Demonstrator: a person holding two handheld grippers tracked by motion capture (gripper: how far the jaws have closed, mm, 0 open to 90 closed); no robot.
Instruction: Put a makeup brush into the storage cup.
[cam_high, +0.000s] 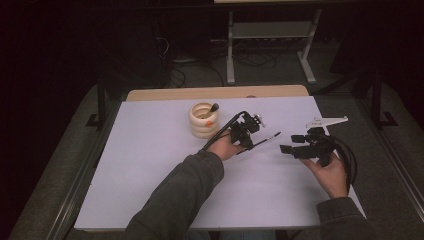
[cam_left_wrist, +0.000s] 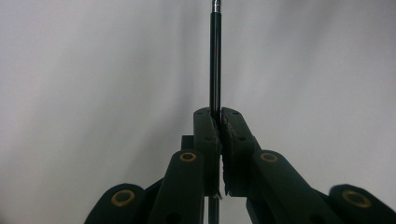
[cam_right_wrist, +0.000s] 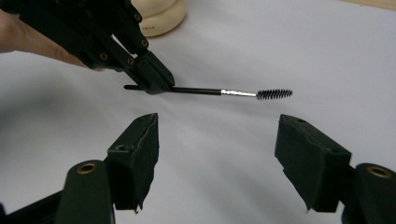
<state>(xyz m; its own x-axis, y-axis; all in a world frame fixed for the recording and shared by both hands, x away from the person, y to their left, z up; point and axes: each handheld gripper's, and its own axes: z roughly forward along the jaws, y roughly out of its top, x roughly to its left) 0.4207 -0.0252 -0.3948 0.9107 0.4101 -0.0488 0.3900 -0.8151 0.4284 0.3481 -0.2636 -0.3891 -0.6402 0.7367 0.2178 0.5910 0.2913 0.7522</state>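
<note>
The left gripper (cam_high: 248, 141) is clamping a thin black spoolie brush (cam_high: 261, 141) by its handle, its jaws pressed tight together on the shaft. In the left gripper view the black shaft (cam_left_wrist: 215, 60) is running straight up out of the closed jaws, ending in a silver ferrule at the top edge, with a short stub poking out below the pads. In the right gripper view the same brush (cam_right_wrist: 233, 93) is lying roughly level above the white table (cam_right_wrist: 261, 42): black handle caught in the left gripper (cam_right_wrist: 156, 84), then a silver neck, then a small dark bristle head pointing right. Whether the brush is touching the tabletop cannot be told.

The right gripper (cam_high: 286, 149) is sitting in the person's right hand (cam_high: 331, 172) at the right side of the table (cam_high: 150, 165), its jaws standing wide apart with nothing between them. It is pointing left toward the brush tip, near it but apart.

A cream ribbed holder (cam_high: 203, 120) is standing on the far middle of the table, just beyond the left hand (cam_high: 223, 147), with a dark-tipped stick (cam_high: 211, 110) leaning out of it. In the right gripper view its rounded base (cam_right_wrist: 161, 16) is showing at the top, behind the left gripper.
</note>
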